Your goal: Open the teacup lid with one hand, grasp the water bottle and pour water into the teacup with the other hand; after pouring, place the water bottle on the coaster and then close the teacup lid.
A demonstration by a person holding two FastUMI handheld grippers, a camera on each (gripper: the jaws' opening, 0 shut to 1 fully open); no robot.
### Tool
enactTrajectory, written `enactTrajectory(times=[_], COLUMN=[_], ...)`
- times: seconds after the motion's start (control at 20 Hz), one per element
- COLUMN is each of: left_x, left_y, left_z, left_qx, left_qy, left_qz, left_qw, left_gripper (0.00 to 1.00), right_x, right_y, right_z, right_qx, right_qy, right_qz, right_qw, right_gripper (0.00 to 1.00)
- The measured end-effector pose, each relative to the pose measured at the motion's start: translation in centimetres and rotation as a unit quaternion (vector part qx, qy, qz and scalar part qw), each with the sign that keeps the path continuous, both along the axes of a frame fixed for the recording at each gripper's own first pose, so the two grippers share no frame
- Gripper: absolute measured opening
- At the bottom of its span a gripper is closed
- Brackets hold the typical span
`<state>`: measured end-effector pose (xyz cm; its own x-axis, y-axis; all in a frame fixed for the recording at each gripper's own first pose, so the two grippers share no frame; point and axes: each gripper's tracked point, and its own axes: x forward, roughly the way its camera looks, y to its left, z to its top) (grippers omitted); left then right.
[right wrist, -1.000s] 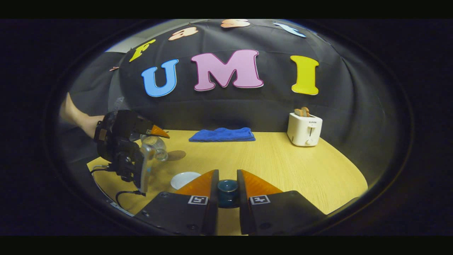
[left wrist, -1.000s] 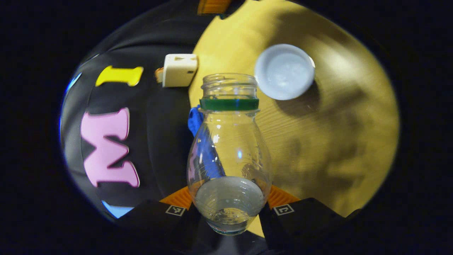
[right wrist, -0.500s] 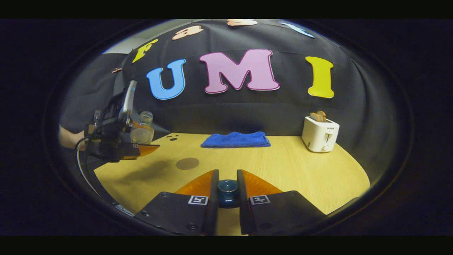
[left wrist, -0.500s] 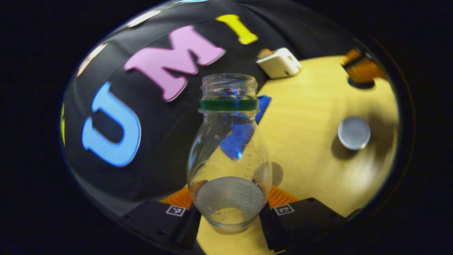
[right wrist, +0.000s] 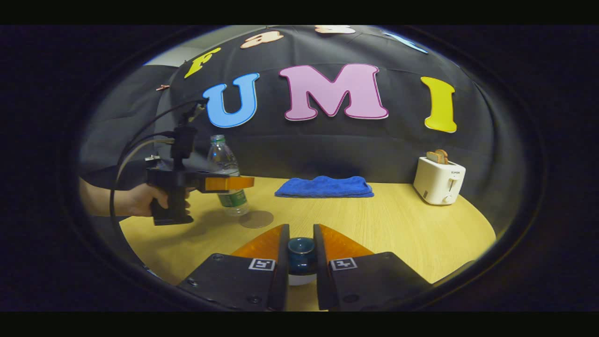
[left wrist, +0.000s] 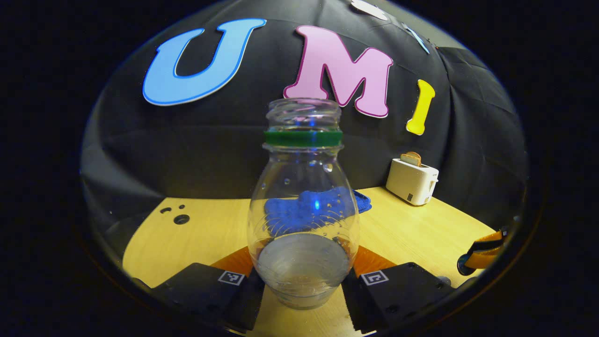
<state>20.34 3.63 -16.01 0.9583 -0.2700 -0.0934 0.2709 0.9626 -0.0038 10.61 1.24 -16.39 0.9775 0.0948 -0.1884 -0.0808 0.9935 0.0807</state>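
In the left gripper view a clear water bottle with a green neck ring and no cap stands upright, a little water in its base. My left gripper is shut on its lower body. In the right gripper view that left gripper, held by a hand, carries the bottle just left of the round brown coaster; whether the bottle's base touches the table I cannot tell. My right gripper is shut on the dark teal teacup lid. A white edge shows just under the lid.
A folded blue towel lies at the back of the yellow wooden table. A white toaster with toast stands at the back right. The right gripper's tip shows at the far right of the left gripper view.
The left gripper has swung the bottle from tilted over the table back to upright and brought it down beside the coaster. The right gripper has kept hold of the lid.
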Motion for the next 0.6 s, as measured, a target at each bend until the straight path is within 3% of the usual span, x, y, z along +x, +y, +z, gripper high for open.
enactTrajectory(times=[0.1,0.15,0.25,0.3,0.35,0.4,0.6], left_x=[0.2,1.3,2.6,2.9,3.4,3.3,3.2], left_y=[-0.2,-0.7,-1.3,-1.4,-1.5,-1.7,-2.0], left_z=[-0.2,-1.1,-2.4,-3.0,-3.5,-4.1,-4.0], left_qx=[0.001,0.005,0.014,0.02,0.023,0.022,0.026], left_qy=[-0.004,-0.003,0.008,0.015,0.022,0.032,0.027], left_qz=[-0.005,-0.007,-0.013,-0.012,-0.011,-0.01,-0.011], left_qw=[1.0,1.0,1.0,1.0,0.999,0.999,0.999], left_gripper=[0.75,0.75,0.76,0.76,0.78,0.77,0.81], right_x=[0.3,0.4,0.5,0.6,0.7,0.8,0.9], right_y=[0.7,0.9,1.0,0.9,0.7,0.7,0.2], right_z=[-0.7,-0.9,-0.9,-0.7,-0.6,-0.6,-0.7], right_qx=[0.007,0.007,0.007,0.01,0.013,0.014,0.012], right_qy=[0.004,0.005,0.003,0.001,0.0,-0.001,0.0], right_qz=[0.003,0.004,0.003,0.001,-0.002,-0.004,-0.009], right_qw=[1.0,1.0,1.0,1.0,1.0,1.0,1.0], right_gripper=[0.33,0.28,0.28,0.33,0.28,0.33,0.33])
